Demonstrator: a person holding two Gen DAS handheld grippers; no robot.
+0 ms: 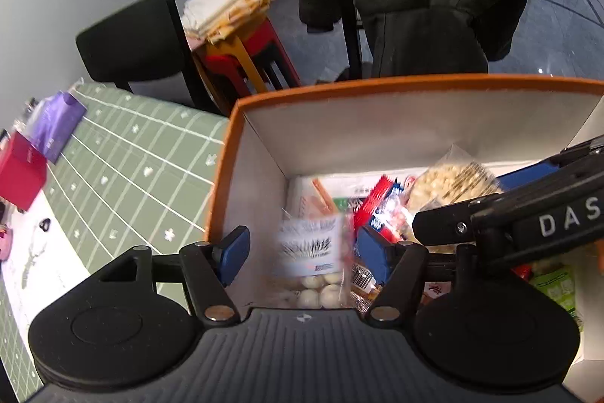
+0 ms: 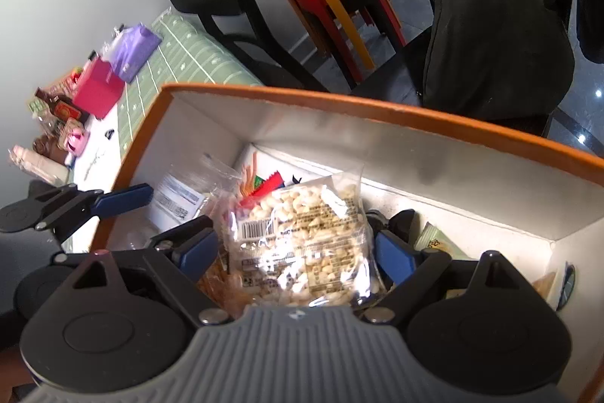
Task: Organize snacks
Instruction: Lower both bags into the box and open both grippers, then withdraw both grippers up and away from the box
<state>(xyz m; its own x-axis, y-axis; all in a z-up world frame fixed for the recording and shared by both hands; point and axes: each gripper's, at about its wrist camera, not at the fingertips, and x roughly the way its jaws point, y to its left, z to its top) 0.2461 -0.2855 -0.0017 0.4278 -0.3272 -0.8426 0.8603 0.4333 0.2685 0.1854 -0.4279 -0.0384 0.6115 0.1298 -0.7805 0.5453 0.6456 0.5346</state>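
Right wrist: right gripper [image 2: 296, 252] spread around nut bag [image 2: 302, 237], contact unclear; left gripper [image 1: 298, 252] released over box [image 1: 377, 87], 12 o'clock.

Both fisheye views are moderately lit by cool indoor light, with straight edges bowed toward the frame borders and dark vignetted corners. In the left wrist view, the clear packet of white round sweets [image 1: 315, 259] is smeared by motion blur. The white inner walls of the orange-rimmed cardboard box [image 2: 377, 146] reflect brightly. Glare streaks the transparent bag of pale puffed snacks [image 2: 302, 240]. Small specular highlights dot the glossy grey floor [image 2: 589, 116]. The green grid-patterned counter [image 1: 124, 153] appears soft.
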